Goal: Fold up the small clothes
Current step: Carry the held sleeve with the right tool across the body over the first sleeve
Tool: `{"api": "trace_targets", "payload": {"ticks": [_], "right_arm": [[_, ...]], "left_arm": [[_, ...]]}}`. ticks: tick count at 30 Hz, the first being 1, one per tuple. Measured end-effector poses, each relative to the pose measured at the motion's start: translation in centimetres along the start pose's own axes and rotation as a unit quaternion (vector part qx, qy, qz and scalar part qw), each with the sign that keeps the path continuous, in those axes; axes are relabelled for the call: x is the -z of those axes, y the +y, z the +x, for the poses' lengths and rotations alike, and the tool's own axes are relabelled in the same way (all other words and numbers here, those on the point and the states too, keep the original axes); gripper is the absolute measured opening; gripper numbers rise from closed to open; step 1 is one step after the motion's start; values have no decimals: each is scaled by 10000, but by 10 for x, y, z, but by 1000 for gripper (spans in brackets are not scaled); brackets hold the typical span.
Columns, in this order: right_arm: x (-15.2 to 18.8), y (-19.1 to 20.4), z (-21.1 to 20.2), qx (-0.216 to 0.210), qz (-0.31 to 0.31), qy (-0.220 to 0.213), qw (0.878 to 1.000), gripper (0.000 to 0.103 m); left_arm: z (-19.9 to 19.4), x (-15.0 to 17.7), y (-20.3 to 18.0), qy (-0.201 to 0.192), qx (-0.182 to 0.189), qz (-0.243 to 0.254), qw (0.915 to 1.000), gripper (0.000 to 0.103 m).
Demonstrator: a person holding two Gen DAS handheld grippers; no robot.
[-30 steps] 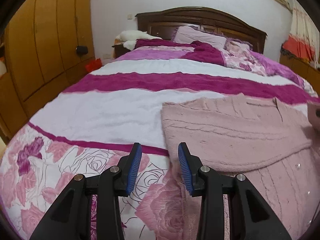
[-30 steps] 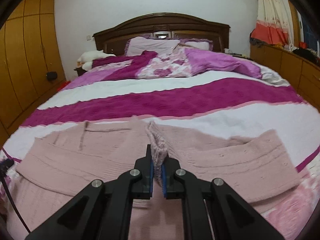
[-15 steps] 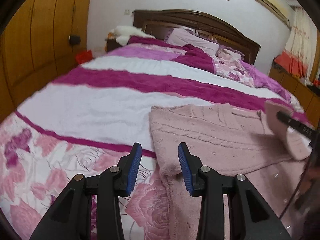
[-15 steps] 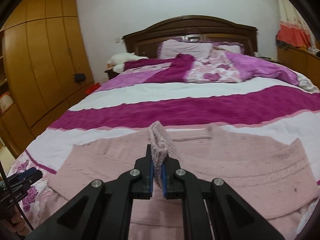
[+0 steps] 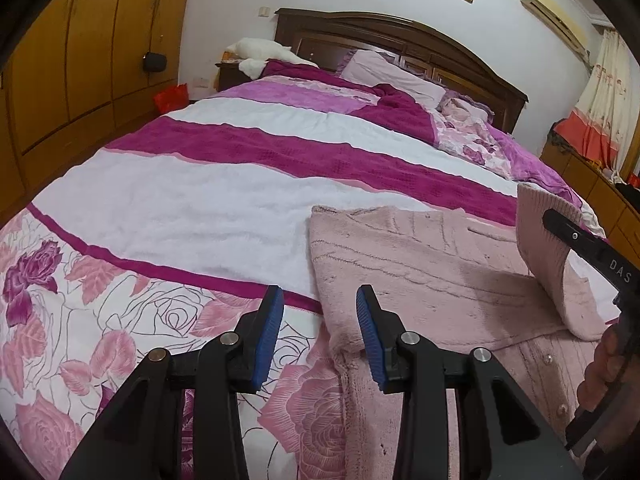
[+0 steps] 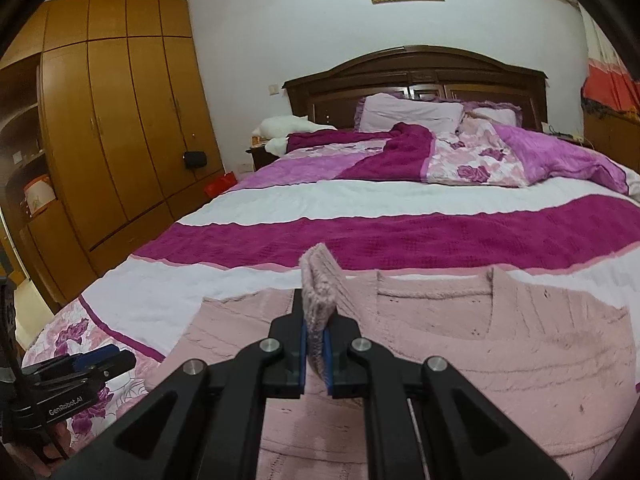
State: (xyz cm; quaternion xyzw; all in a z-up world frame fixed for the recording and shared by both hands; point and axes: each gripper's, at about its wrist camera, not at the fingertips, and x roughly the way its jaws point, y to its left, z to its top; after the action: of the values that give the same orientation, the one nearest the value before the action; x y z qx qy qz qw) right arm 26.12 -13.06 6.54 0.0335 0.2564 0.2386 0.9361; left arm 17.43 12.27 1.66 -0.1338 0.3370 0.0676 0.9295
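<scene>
The fold is midway: the right gripper (image 6: 315,354) pinches a sleeve (image 6: 320,284) lifted over the cardigan (image 5: 432,276) near the bed's (image 5: 192,196) foot; the left gripper (image 5: 320,336) waits, jaws spread.

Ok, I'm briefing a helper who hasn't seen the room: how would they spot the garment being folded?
Find the big bed with the striped magenta-and-white cover. At its near end lies a pale pink knit cardigan, its cuff pinched in the right gripper. It is the only plain, fuzzy pink piece there.

The sweater (image 5: 432,272) lies on the bedspread (image 5: 208,200) (near its foot), pillows (image 6: 408,112) behind.
</scene>
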Motion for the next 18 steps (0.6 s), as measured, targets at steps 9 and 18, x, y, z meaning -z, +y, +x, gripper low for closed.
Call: {"api": "trace_targets", "payload": {"ticks": [9, 18], "right_arm": [[6, 29, 4, -272, -414, 116, 9987, 6], [32, 40, 28, -307, -616, 551, 9961, 6]], "left_arm": [[4, 2, -2, 77, -161, 100, 9998, 14], [5, 1, 2, 120, -195, 58, 9997, 14]]}}
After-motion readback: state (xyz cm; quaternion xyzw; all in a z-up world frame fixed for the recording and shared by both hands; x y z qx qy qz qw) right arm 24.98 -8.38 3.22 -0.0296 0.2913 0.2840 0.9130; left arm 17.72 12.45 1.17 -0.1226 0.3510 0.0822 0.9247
